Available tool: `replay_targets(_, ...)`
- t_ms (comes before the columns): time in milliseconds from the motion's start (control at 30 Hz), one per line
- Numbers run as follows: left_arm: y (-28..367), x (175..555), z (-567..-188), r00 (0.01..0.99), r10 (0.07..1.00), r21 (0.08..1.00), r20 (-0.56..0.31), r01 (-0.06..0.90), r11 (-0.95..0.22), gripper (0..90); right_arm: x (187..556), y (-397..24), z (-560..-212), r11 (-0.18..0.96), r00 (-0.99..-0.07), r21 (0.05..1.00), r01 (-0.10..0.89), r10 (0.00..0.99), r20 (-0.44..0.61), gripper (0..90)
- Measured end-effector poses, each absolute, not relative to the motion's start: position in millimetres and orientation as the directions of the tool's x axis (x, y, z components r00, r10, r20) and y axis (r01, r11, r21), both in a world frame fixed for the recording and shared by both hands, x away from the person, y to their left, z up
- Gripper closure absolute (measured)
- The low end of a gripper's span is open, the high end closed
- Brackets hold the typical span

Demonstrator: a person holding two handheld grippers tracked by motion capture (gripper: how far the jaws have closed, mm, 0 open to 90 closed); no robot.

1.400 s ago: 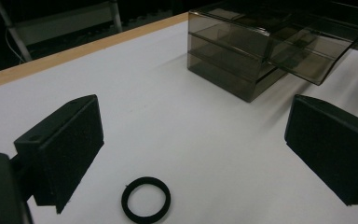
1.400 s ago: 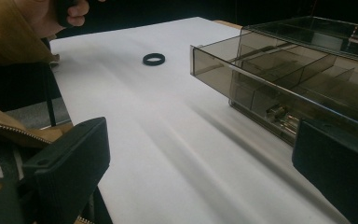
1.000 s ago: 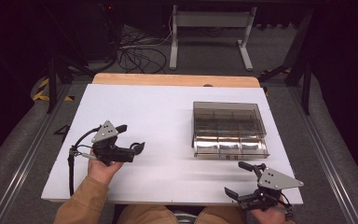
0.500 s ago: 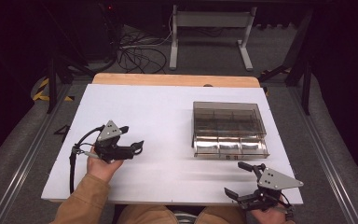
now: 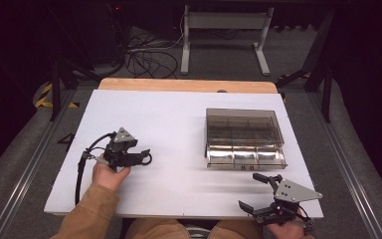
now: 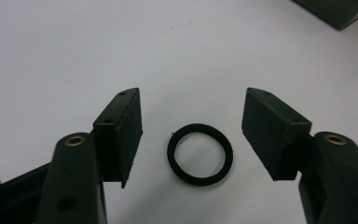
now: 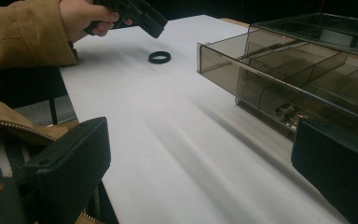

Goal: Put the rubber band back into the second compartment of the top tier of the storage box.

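A small black rubber ring [image 6: 200, 179] lies flat on the white table [image 5: 179, 124]. My left gripper [image 6: 193, 116] hovers low over it with one pad on each side. The jaws have just been closing, but both pads stand clear of the ring. In the high view the left gripper [image 5: 145, 157] sits at the table's left, held by a hand in a tan sleeve. My right gripper [image 5: 248, 190] rests at the front right edge, wide open with nothing between its pads. From there the ring [image 7: 152, 57] lies under the left gripper [image 7: 151, 25].
A smoky transparent compartment box [image 5: 243, 111] stands right of centre, its divided drawer [image 5: 246, 158] pulled out toward me with a small metal part inside. Cables and a stand's legs lie on the floor beyond the table's wooden far edge [image 5: 184, 84].
The left gripper's jaws have narrowed from wide open to about half, and the hand has sunk a little toward the table around the ring. The right gripper has stayed put.
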State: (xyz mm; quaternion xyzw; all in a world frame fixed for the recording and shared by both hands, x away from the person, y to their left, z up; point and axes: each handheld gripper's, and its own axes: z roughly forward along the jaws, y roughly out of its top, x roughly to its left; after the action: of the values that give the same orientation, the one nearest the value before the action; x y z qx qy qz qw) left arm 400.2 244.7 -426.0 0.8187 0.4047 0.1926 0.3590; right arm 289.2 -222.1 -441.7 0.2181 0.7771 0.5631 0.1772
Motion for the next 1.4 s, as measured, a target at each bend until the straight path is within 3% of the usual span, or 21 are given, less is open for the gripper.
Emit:
replay_targets(333, 241.0, 406.4, -435.2, 0.582, 0.812, 0.681, 0.048, 0.576, -0.453, 52.1, 288.9, -222.0, -441.7, 0.271, -0.843, 0.952, 0.139, 0.537, -0.03, 5.4)
replay_targets(767, 239.2, 414.3, -441.2, 0.502, 0.864, 0.614, -0.053, 0.698, -0.368, 60.1, 289.1, -221.9, -442.2, 0.273, -0.846, 0.952, 0.14, 0.533, -0.029, 5.5)
replay_targets(1400, 236.2, 415.5, -444.5, 0.496, 0.869, 0.591, -0.001, 0.701, -0.399, 71.4, 289.4, -221.4, -442.7, 0.277, -0.849, 0.951, 0.137, 0.528, -0.032, 5.6)
